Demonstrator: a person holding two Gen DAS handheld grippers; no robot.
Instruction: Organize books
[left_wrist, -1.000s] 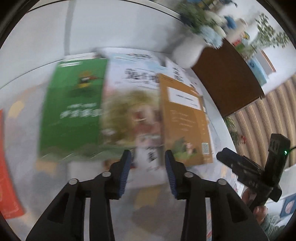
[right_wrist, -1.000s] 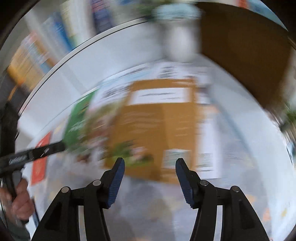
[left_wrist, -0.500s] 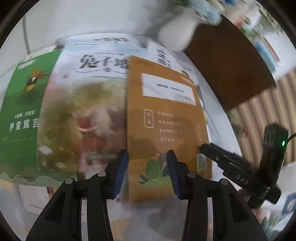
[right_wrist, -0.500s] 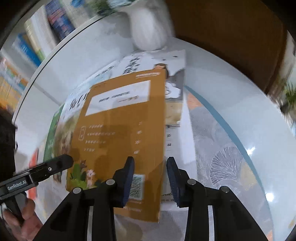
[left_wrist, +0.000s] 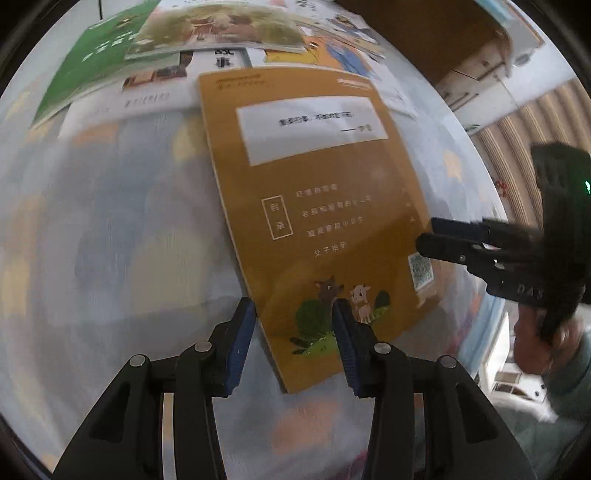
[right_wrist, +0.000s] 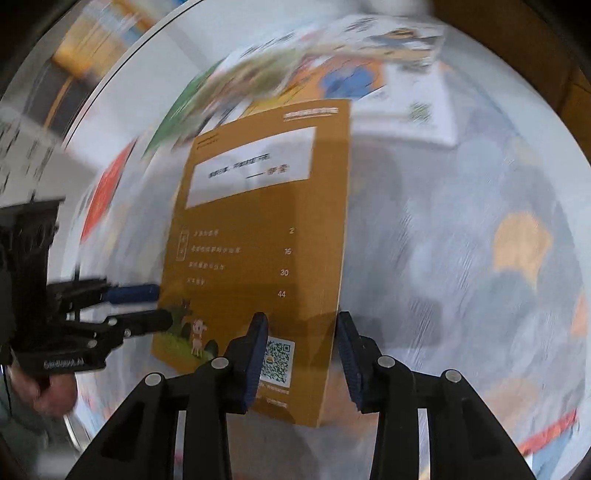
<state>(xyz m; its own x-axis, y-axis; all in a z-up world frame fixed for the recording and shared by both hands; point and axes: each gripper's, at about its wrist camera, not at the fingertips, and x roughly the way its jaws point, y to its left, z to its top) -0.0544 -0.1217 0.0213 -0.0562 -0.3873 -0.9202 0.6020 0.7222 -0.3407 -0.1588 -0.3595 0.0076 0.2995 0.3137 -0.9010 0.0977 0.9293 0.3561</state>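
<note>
Pulled off the pile and closer than a moment ago: thin orange-brown paper book (left_wrist: 314, 206), now out alone over the pale patterned table top (left_wrist: 110, 221). Nearest, left gripper (left_wrist: 293, 314) with jaws partly spread, tips over the book's bottom left corner. Same for the right gripper (right_wrist: 301, 325), partly spread over the bottom right corner by the square code. Pinching nothing from the sides. Pressing down on the cover or just hanging above it? Hard to tell. Looks like the step of taking one book away from the rest. Next, probably: get a real grip on one edge, then bring it to a neat spot. Further back, flat green book (left_wrist: 99, 55) and leafy picture book (left_wrist: 221, 29) in a messy pile, smeared by blur. Titles too fuzzy to read. Red book (right_wrist: 107, 184) half lost in the smear.
</note>
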